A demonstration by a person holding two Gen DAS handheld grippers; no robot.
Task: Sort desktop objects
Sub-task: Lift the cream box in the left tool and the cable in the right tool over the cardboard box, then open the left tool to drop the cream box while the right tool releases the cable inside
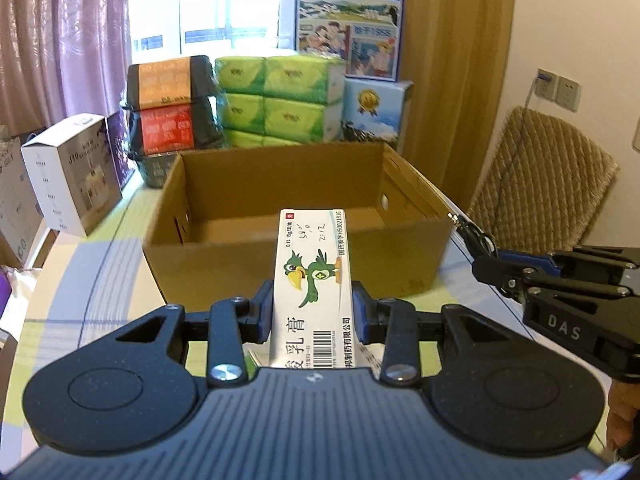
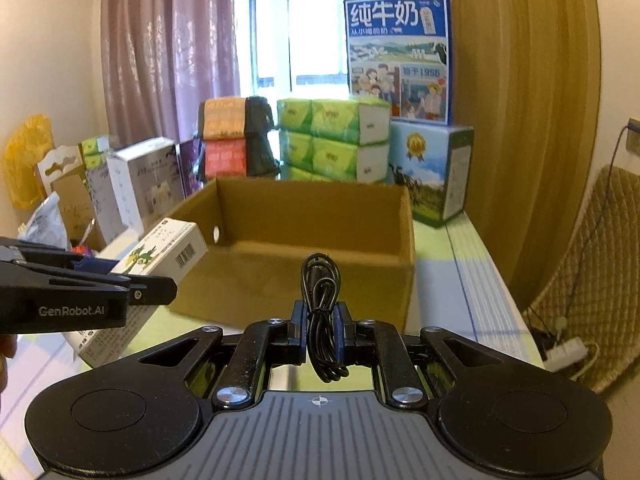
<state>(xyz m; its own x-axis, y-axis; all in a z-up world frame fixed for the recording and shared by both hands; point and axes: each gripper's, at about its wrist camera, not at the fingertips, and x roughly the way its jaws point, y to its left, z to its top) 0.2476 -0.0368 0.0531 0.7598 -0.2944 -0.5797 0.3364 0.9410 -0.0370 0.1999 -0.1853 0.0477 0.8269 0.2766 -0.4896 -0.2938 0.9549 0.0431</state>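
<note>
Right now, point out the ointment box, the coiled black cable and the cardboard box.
ointment box (image 1: pixel 312 276): left wrist view, on its printed top face.
coiled black cable (image 2: pixel 322 312): right wrist view, on the bundled loops.
cardboard box (image 2: pixel 288 284): right wrist view, on its near outer wall.

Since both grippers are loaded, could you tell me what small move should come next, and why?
Probably carry the left gripper forward over the cardboard box rim. It is shut on the white ointment box, which is short of the opening, and the box floor looks bare. The right gripper, shut on the coiled black cable, can follow.

Bright window (image 1: pixel 208 4); purple curtain (image 1: pixel 60 36), woven chair (image 1: pixel 544 184)
</note>
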